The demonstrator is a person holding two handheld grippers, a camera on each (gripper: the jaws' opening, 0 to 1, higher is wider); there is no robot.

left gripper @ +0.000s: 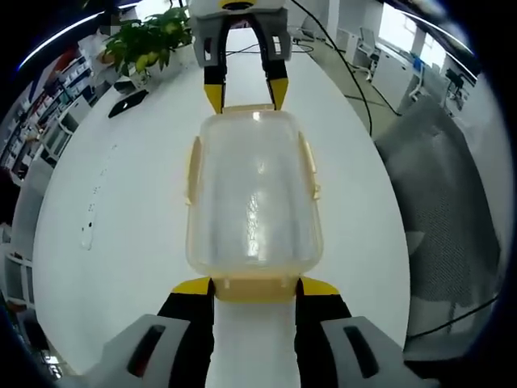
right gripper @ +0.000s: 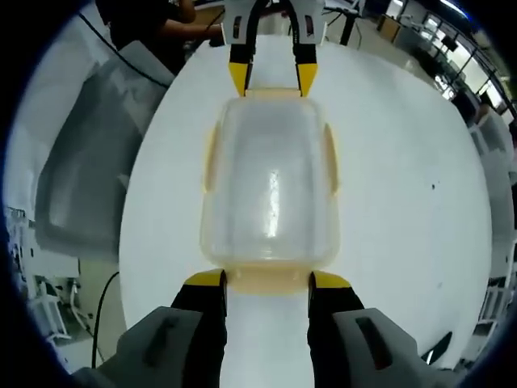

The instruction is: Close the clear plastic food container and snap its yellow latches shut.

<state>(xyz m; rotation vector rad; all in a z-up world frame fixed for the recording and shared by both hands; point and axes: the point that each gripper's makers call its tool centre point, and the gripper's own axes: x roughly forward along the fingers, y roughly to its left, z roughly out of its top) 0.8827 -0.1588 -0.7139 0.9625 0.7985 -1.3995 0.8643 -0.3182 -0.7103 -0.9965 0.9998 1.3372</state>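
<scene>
Directly ahead of the left gripper (left gripper: 255, 288), the clear plastic food container (left gripper: 254, 198) lay lengthwise on the white tabletop (left gripper: 129, 202), its lid on top and its near short end sitting between the gripper's yellow-tipped jaws. Those jaws stood spread, one at each side of the yellow latch (left gripper: 254, 287) on that end; whether they touched it could not be told. Further yellow latches ran along the container's two long sides. At the far short end, the right gripper (left gripper: 245, 95) faced back from the opposite side, its own yellow tips also parted, bracketing the far end latch. In the right gripper view the same arrangement appeared mirrored: the container (right gripper: 270, 190) just ahead, the right gripper (right gripper: 267, 281) spread astride the near latch (right gripper: 268, 279), and the left gripper (right gripper: 273, 79) at the far end. Beyond the far end in the left gripper view, a potted plant (left gripper: 145, 40) stood on the tabletop, with a dark flat object (left gripper: 128, 103) lying near it.
</scene>
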